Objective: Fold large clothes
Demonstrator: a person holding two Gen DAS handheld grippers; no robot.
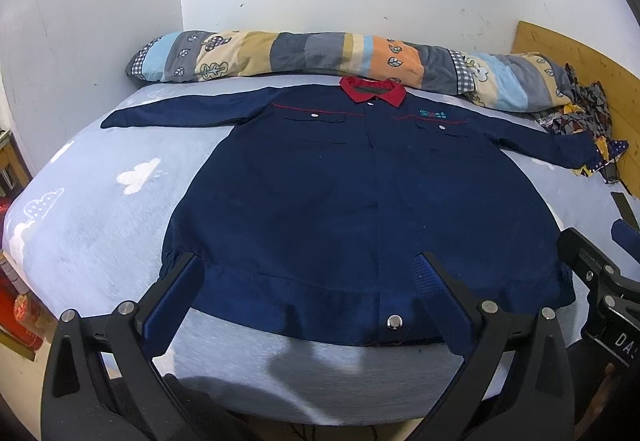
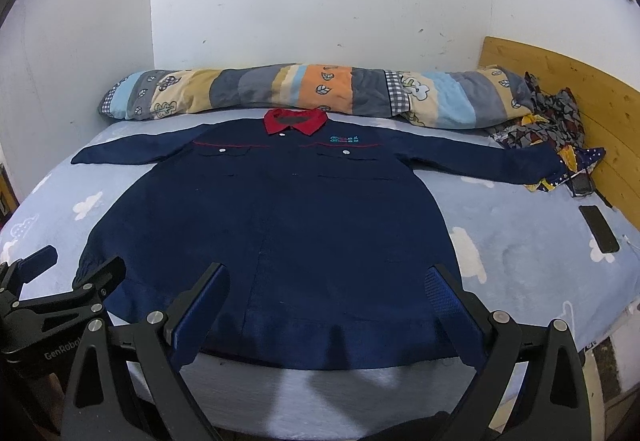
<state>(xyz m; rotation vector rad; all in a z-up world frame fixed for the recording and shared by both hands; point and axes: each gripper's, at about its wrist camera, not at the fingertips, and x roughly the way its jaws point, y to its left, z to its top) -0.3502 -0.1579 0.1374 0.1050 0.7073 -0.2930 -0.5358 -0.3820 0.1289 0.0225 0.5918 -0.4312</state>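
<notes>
A navy long-sleeved work jacket (image 1: 340,177) with a red collar (image 1: 373,89) lies flat and face up on the bed, both sleeves spread sideways; it also shows in the right wrist view (image 2: 280,209). My left gripper (image 1: 308,265) is open and empty, hovering over the jacket's hem at its left half. My right gripper (image 2: 326,273) is open and empty, hovering over the hem at its right half. Each gripper shows at the edge of the other's view, the right one (image 1: 600,273) and the left one (image 2: 60,281).
The bed has a light blue cloud-print sheet (image 1: 100,209). A rolled patchwork quilt (image 1: 320,53) lies along the white wall behind the collar. Crumpled patterned cloth (image 2: 552,129) sits by the wooden headboard (image 2: 580,89). A black phone (image 2: 600,229) lies on the sheet at right.
</notes>
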